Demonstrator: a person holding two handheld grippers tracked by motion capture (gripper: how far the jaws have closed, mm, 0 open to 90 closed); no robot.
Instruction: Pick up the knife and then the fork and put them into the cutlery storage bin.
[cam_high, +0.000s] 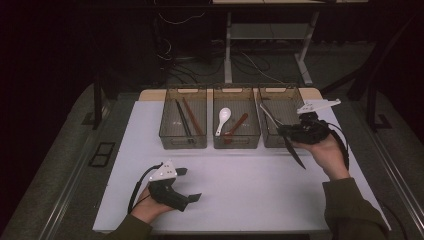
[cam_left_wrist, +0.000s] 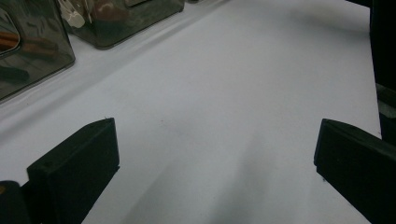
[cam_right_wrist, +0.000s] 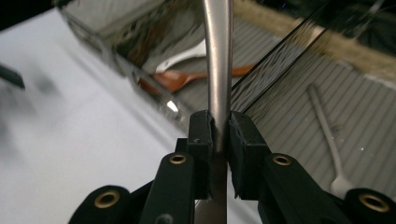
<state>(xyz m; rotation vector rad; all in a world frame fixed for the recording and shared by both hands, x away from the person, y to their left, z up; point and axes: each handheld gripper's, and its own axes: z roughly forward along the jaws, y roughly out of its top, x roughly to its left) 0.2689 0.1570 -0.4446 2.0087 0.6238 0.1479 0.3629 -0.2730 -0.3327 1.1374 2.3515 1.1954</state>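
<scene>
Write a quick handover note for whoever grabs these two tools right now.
Right tool: shut on a metal utensil, held over the right bin, where a metal fork already lies.
Left tool: open, holding nothing, low over the white table.
Done: chopsticks in the left bin, white spoon and brown spoon in the middle bin.
Left: probably set the utensil down in the right bin.

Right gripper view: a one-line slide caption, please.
Right gripper clamps a metal utensil handle above the edge of a clear bin holding a fork.
</scene>
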